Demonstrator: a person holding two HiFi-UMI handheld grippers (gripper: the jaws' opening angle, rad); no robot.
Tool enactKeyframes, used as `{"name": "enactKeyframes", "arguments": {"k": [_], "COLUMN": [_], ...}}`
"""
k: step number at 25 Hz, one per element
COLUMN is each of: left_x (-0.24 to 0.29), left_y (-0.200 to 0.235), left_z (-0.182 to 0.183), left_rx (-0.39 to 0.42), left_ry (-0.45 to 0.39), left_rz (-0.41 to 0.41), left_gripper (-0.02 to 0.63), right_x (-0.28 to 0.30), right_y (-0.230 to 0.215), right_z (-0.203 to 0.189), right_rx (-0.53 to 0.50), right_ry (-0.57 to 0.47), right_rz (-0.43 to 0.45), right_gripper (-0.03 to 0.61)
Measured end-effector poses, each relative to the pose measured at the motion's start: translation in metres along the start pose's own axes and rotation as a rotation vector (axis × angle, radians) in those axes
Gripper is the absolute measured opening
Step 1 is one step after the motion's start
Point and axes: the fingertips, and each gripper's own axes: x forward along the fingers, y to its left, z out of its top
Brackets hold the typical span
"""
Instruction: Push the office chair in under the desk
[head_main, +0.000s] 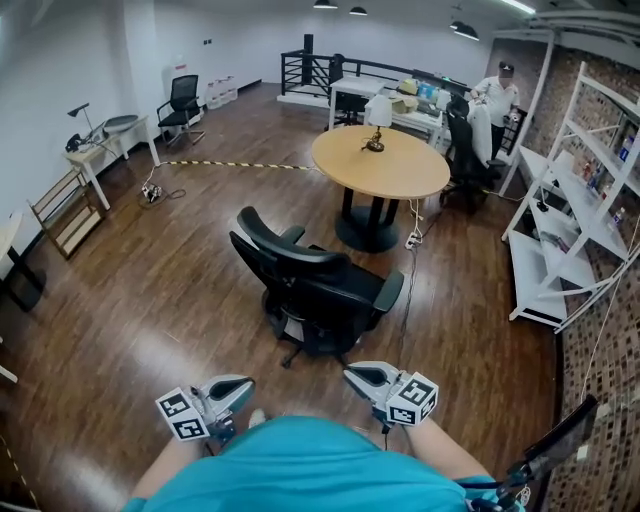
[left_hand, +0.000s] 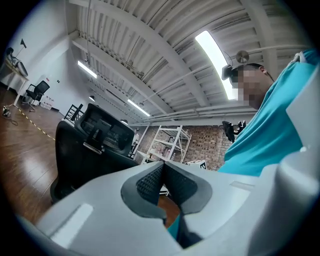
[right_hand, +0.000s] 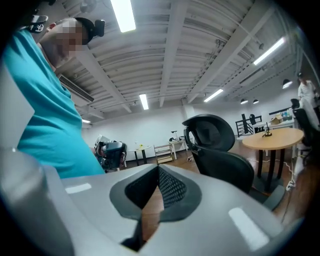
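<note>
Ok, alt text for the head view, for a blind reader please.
A black office chair stands on a wood floor, apart from a round table. Nearer the camera, the left hand-held gripper and right hand-held gripper are shut and empty.

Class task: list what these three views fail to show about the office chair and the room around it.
- Office chair base: head view, mostly hidden under its own seat.
- Items on the white shelving: head view, too small, partly cut off by the right edge.
- Far person: head view, too small to tell what they are doing.
</note>
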Motion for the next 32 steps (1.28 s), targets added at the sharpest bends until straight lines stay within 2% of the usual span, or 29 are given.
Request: {"name": "enactKeyframes", "arguments": {"k": [8,17,21,24,27,30,32], "left_x": [-0.025,-0.088,-0.087,-0.079,-0.070,-0.056,-0.042], "left_y": [0.100,0.249,0.310,0.344,0.371,0.383,0.385], "left_z": [0.019,0.089,0.088,0.091,0.099,0.103,0.099], "left_rx": [-0.058,-0.060,-0.082,-0.087,-0.092,-0.096,-0.094], "left_ry": [-0.013,-0.009,0.022,0.035,0.038,0.028,0.025], "left_rz": [-0.096,-0.196,-0.221,-0.244,-0.258,-0.260,-0.252], "left_gripper": [0.028,0.028,0.029,0.028,0.028,0.028,0.028], "right_x": [0.081,0.221,0.247,0.257,0.266,0.265,0.259], "right_y": [-0.026,-0.068,-0.107,-0.132,-0.153,-0.181,-0.201], "right_z": [0.001,0.009,0.004,0.003,0.003,-0.030,-0.056], "right_rx": [-0.033,-0.052,-0.050,-0.099,-0.233,-0.470,-0.569], "right_ry": [0.058,0.100,0.094,0.130,0.271,0.561,0.696], "right_rz": [-0.095,-0.221,-0.295,-0.357,-0.450,-0.497,-0.490], "right_gripper": [0.003,0.028,0.044,0.072,0.120,0.189,0.247]}}
